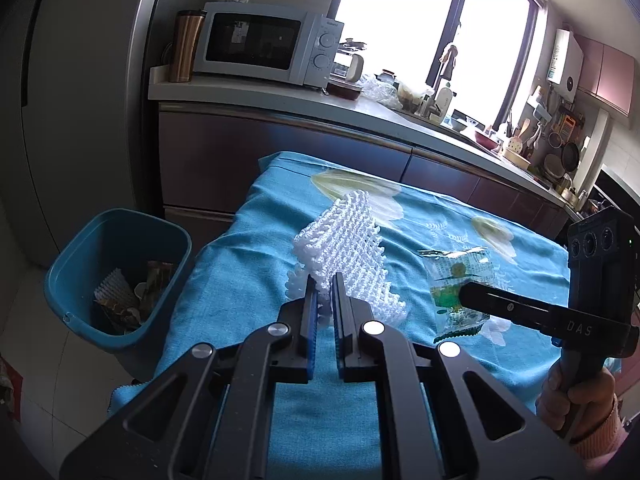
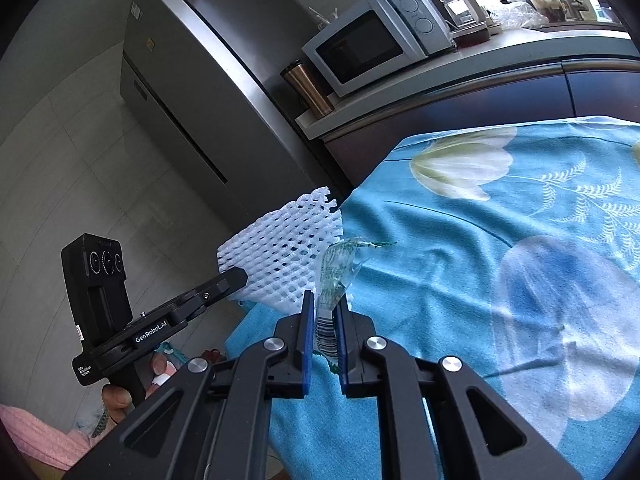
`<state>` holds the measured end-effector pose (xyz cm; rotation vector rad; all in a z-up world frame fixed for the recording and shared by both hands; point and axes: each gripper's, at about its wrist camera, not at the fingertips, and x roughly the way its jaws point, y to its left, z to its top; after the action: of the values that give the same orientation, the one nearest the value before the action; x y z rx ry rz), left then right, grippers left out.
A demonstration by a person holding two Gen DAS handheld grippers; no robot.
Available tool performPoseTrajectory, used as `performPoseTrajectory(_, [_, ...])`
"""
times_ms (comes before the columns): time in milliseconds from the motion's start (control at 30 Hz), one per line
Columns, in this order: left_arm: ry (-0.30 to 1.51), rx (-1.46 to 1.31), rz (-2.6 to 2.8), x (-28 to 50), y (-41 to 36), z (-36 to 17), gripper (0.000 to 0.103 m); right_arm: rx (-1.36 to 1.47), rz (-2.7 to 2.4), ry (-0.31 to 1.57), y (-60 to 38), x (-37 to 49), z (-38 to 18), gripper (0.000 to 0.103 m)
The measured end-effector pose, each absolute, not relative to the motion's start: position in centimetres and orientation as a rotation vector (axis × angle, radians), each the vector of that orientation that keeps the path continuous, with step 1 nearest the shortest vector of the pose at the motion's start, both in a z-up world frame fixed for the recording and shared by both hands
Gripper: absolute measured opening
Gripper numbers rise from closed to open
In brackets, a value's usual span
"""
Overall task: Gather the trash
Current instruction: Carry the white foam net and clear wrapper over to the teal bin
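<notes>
The left gripper (image 1: 325, 292) clamped one white foam net (image 1: 344, 248); the right gripper (image 2: 324, 312) clamped one clear wrapper (image 2: 334, 276). One blue bin (image 1: 120, 272) stood beside the table (image 1: 240, 264).

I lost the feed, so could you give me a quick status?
Left gripper shut on foam net. Right gripper shut on plastic wrapper. Bin path unobstructed.

Left gripper (image 1: 325, 294) has its jaws squeezed nearly together on something, pointing forward and a bit up. Right gripper (image 2: 323, 311) is also clamped tight, reaching in sideways, with the right hand (image 1: 576, 398) wrapped round its handle.
</notes>
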<state>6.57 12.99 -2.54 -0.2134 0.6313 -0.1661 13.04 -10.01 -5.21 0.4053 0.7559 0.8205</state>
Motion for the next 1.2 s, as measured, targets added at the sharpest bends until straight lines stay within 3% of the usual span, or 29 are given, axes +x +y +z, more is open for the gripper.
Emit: performPoseTrajectory(1200, [0.588, -0.238, -0.05, 5.4, 18.8, -2.0, 0.008, 0.342, 0.934, 0.781, -3.4, 14.5, -4.5, 0.009])
